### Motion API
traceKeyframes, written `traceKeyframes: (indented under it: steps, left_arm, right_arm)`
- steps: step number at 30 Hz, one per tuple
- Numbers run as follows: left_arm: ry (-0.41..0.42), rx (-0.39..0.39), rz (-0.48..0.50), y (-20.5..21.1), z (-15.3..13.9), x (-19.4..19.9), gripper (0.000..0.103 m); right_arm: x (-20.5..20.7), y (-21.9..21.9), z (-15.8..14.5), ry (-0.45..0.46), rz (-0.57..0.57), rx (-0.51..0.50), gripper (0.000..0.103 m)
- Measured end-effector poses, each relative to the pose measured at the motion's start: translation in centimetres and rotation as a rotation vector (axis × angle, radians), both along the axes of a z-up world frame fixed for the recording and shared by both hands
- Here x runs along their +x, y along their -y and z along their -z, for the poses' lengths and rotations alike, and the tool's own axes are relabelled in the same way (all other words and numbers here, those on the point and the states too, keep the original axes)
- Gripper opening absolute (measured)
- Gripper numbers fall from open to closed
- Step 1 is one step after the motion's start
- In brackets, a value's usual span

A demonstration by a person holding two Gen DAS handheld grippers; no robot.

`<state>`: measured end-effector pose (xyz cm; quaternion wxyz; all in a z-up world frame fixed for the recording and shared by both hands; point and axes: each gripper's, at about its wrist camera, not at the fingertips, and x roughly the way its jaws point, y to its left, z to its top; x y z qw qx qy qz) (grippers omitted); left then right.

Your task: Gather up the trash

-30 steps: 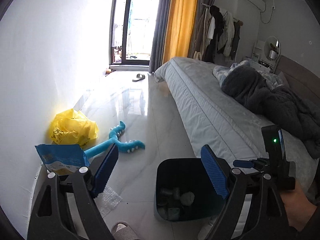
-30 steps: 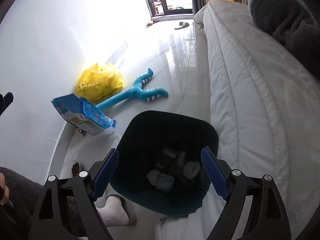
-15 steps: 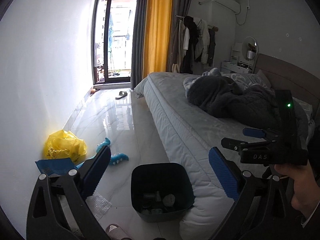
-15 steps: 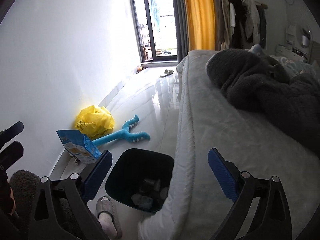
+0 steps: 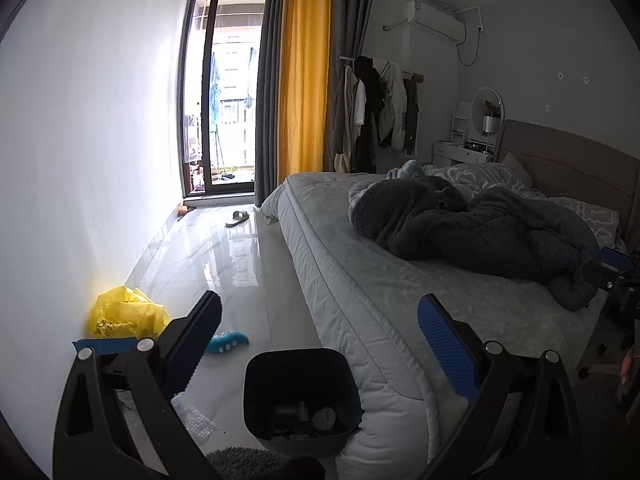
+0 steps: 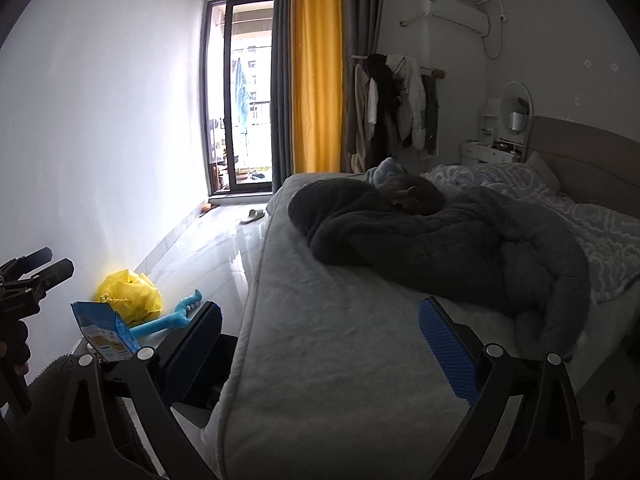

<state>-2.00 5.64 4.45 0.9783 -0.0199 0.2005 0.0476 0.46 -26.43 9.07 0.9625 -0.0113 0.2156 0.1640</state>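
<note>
Two grippers, left gripper (image 5: 318,336) and right gripper (image 6: 320,334), are held spread wide and empty, jaws just opened, above a dark bin (image 5: 300,396) beside the bed (image 5: 380,280).

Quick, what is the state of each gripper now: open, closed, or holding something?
Left gripper: open, holding nothing; its jaws have just been opening.
Right gripper: open, holding nothing; its jaws have just been opening.
</note>
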Motion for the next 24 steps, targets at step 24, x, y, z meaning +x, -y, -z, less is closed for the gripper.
traceKeyframes:
  steps: [24]
  left_arm:
    - [-0.009,0.076,-0.010,0.8,4.1,-1.6,0.100]
  right_arm:
    - [-5.3,6.6,4.3,0.024,0.035,0.076,0.100]
